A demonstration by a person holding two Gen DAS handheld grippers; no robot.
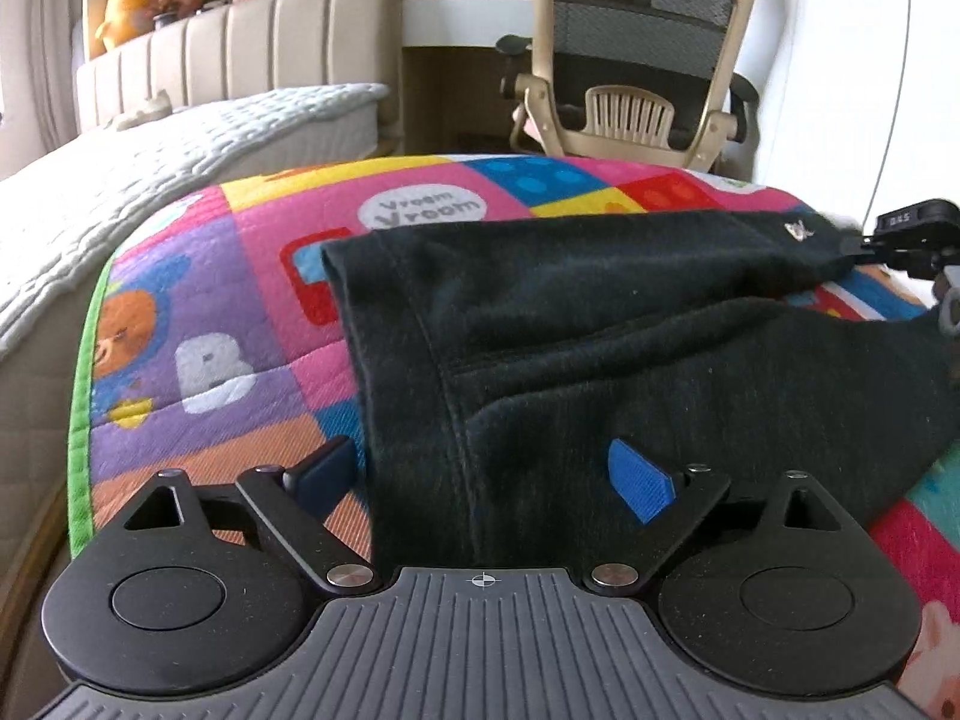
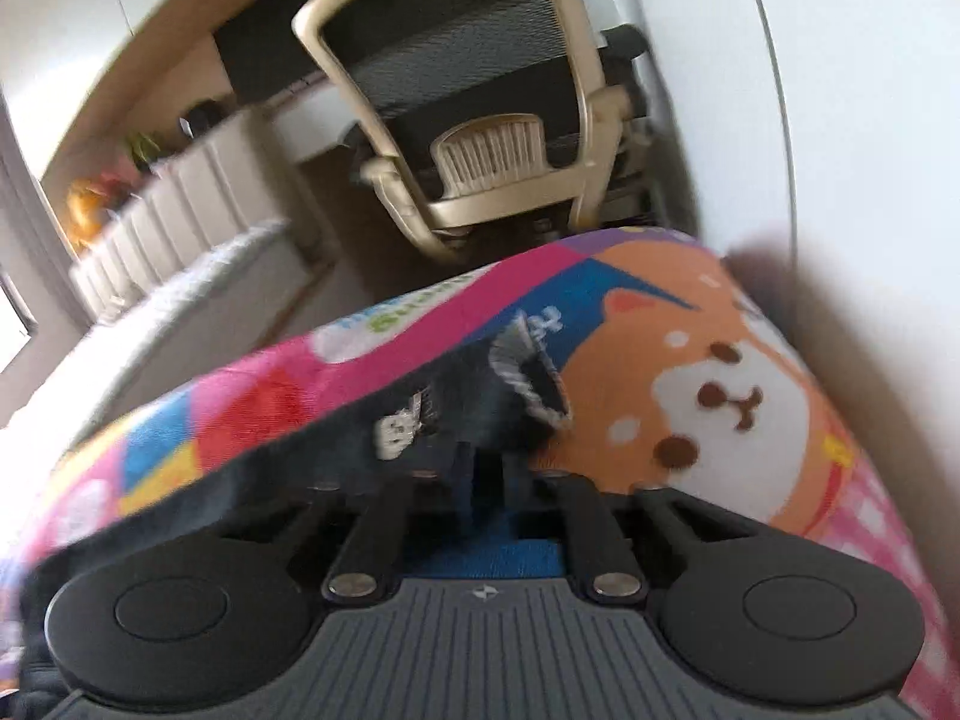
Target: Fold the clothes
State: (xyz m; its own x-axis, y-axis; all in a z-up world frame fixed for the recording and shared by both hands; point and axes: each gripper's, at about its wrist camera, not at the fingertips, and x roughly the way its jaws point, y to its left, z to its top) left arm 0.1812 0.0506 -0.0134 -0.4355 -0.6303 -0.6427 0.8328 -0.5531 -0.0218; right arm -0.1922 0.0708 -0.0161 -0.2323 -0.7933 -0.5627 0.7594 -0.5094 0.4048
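Two grippers at black sweatpants [image 1: 600, 324] on the patchwork play quilt [image 1: 240, 312]: left gripper [image 1: 486, 480] spread wide over the soft, limp fabric, right gripper [image 2: 486, 480] clenched, apparently on the waistband edge.

Free: bare mat [image 1: 252, 300] along the left edge, beside the black garment [image 1: 540, 330]. Obstacles: chair [image 1: 636, 78] past the far edge; bed [image 1: 150, 144] along the left; wall [image 2: 870, 150] close on the right.

Beige mesh office chair [image 1: 636, 60] beside a white bed [image 1: 198, 138]; daylight, probably.
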